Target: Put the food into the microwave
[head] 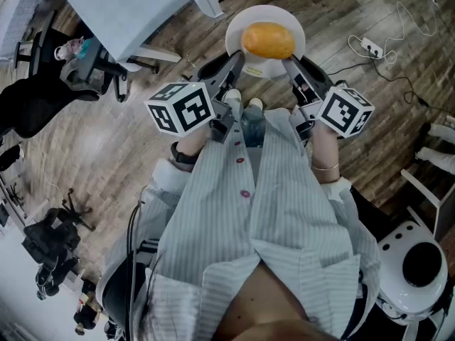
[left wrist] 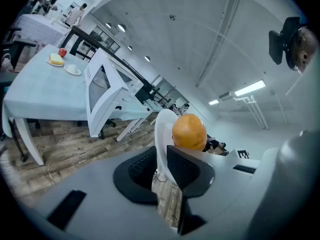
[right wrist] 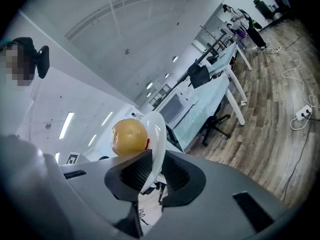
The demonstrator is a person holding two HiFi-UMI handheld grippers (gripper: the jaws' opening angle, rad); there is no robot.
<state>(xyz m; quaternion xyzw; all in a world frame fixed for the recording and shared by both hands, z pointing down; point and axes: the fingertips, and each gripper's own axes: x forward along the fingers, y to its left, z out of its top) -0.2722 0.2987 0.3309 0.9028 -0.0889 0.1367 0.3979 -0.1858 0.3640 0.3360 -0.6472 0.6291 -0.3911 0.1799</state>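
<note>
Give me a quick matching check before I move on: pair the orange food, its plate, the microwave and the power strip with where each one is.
1. orange food
2. plate
3. microwave
4. power strip

A. on the wooden floor
B. on the table
C. rim clamped by left gripper and right gripper
D. resting on the plate

Pairs: 1-D, 2-C, 3-B, 4-A.

we see a glossy white plate (head: 264,68), a smooth-skinned bun (head: 268,40), matt ribbed tool pads (left wrist: 182,166) and a wood-plank floor (head: 99,141).
</note>
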